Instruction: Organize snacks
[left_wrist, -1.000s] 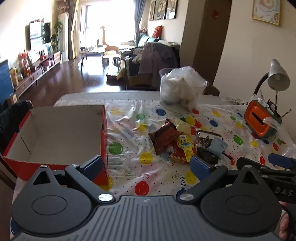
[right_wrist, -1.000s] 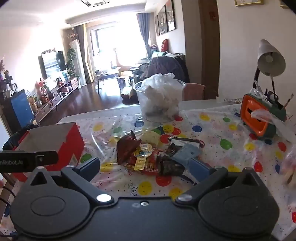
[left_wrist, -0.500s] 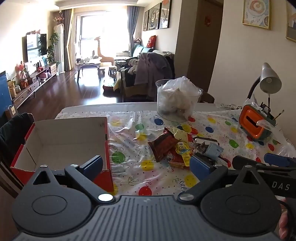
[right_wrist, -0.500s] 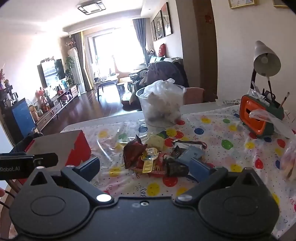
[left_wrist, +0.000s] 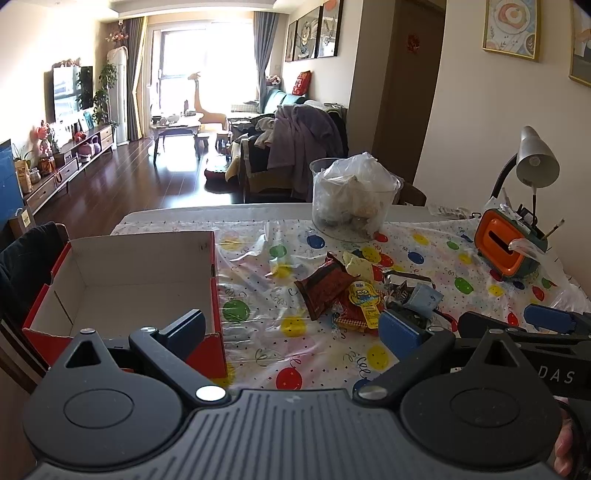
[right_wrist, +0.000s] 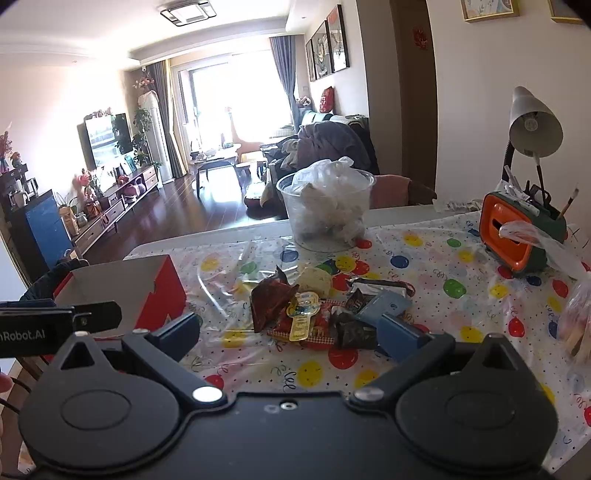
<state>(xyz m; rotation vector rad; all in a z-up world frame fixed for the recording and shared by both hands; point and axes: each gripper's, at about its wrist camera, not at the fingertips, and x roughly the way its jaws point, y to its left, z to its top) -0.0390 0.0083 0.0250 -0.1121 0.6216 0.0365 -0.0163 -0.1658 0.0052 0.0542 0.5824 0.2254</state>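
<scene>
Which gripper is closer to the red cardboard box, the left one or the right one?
Left. The left gripper is open at the red cardboard box's near right corner. The right gripper, also open, faces the snack pile, the box off to its left.

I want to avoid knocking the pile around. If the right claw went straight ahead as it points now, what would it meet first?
Probably the snack pile: it lies on the tablecloth straight ahead of the open right claw, the yellow-labelled packet nearest centre. Depth is unclear; the claw may pass above it.
</scene>
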